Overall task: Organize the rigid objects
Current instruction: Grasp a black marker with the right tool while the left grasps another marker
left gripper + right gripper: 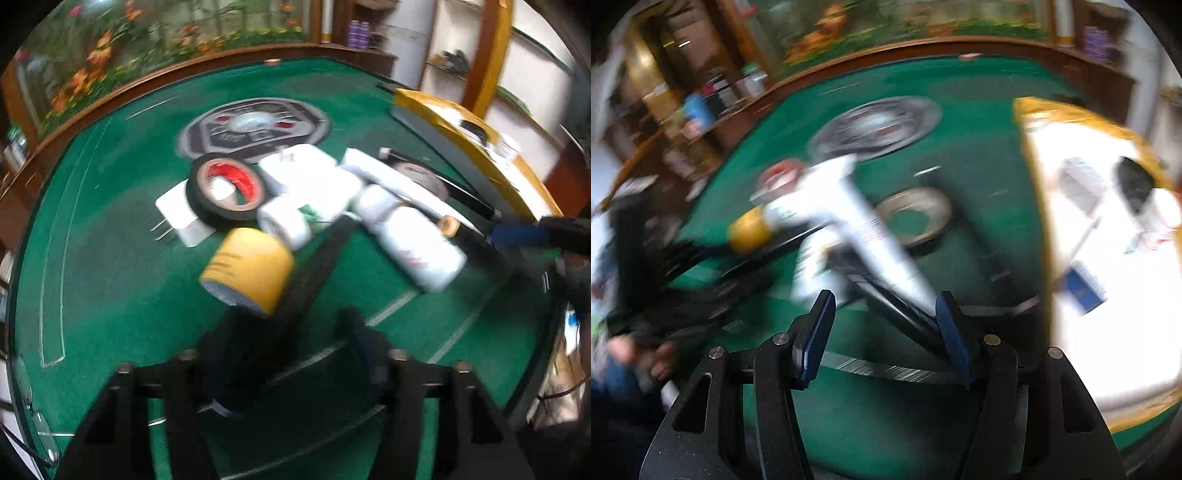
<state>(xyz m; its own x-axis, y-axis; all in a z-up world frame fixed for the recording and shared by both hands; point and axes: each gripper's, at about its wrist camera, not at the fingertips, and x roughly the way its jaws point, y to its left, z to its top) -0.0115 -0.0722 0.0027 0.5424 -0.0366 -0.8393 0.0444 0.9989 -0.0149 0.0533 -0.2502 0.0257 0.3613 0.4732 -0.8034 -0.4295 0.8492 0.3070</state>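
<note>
Your left hand-held gripper (291, 332) hangs over the green desk (110, 258) with its jaws apart, just near of the yellow tape roll (247, 269); blur hides whether a pad touches it. Beyond lies the pile: a black tape roll (225, 192) resting on a white charger (181, 214), and to the right a white bottle (417, 247). Your right hand-held gripper (884, 325) stands apart around a black rod (905, 314), not clamped. A gold-edged tray (1030, 155) sits at the right.
</note>
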